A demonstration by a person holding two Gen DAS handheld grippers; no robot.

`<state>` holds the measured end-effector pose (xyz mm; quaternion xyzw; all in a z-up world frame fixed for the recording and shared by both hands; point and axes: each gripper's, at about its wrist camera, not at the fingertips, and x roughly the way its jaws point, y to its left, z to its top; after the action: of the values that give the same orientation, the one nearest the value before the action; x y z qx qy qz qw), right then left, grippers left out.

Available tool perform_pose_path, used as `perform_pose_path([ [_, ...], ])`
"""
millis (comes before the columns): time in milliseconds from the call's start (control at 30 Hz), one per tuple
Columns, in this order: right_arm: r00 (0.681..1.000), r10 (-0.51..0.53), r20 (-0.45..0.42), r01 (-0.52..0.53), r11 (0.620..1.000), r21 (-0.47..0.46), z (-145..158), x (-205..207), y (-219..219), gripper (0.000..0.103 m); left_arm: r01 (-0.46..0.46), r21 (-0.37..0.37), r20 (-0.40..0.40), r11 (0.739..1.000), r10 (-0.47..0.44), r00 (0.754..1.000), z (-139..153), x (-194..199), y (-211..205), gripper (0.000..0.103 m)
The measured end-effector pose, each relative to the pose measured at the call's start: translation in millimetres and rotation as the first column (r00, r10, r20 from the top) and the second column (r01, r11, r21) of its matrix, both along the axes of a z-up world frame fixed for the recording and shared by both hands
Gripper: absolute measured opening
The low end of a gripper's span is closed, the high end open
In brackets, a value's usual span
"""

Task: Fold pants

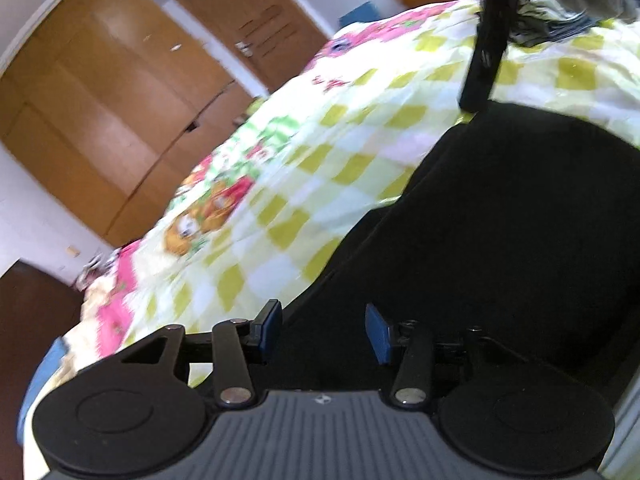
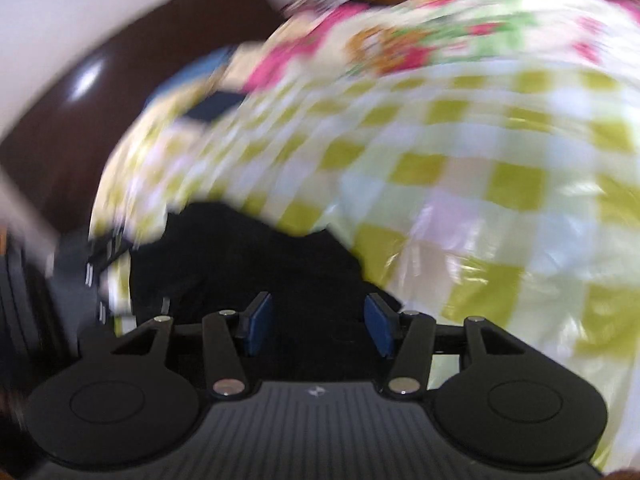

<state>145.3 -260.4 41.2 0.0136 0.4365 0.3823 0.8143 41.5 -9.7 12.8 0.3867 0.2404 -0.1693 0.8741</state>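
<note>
A: How does the left gripper (image 1: 323, 330) sit?

B: Tilted down over the bed and rolled to one side, so the room leans in its view. Its jaws stand partly apart, the blue pads (image 1: 270, 330) pressing on nothing. The pants (image 1: 500, 220) lie under and beyond the jaws, a broad, matte black mass with a rounded far edge, and they run well out ahead.

A: And the right gripper (image 2: 318, 326)?

B: It also points down, and its view is heavily blurred. The jaws are partly apart too, with no cloth pinched between the pads. Black pants fabric lies below and just ahead of them, in a soft lump with an uneven outline.

A: What is under the cloth?

B: A glossy, crinkled sheet (image 1: 360, 140), checked in yellow-green and white, with a pink cartoon border. A dark strap-like piece (image 1: 486, 52) hangs far beyond the left jaws; I cannot tell what it is. Smooth wooden doors (image 1: 120, 100) stand past the bed.
</note>
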Motion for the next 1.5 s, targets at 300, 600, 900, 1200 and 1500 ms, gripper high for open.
perform_pose_path([
  [300, 0.948, 0.245, -0.202, -0.266, 0.960, -0.085, -20.5, 42.6, 13.3, 0.040, 0.264, -0.006, -0.148, 0.965, -0.261, 0.954, 2.5, 28.7, -28.6, 0.061],
  [600, 0.948, 0.292, -0.129, -0.301, 0.952, -0.056, 25.5, -6.2, 34.5, 0.001, 0.312, 0.017, -0.191, 0.950, -0.303, 0.934, 2.8, 25.7, -38.0, 0.061],
  [900, 0.985, 0.170, -0.032, -0.172, 0.982, -0.075, 20.4, 18.4, -0.5, 0.008, 0.264, 0.005, -0.162, 0.964, -0.260, 0.952, 8.4, 31.7, -45.7, 0.060],
  [1200, 0.922, 0.363, -0.134, -0.379, 0.918, -0.118, -6.4, 44.6, 9.0, 0.036, 0.413, -0.073, -0.300, 0.908, -0.415, 0.859, 13.8, 48.8, -60.1, 0.065],
  [1500, 0.916, 0.365, -0.166, -0.391, 0.905, -0.167, -12.0, 25.1, 18.6, 0.007, 0.451, -0.041, -0.372, 0.892, -0.433, 0.821, 7.7, 59.1, -72.1, 0.049],
])
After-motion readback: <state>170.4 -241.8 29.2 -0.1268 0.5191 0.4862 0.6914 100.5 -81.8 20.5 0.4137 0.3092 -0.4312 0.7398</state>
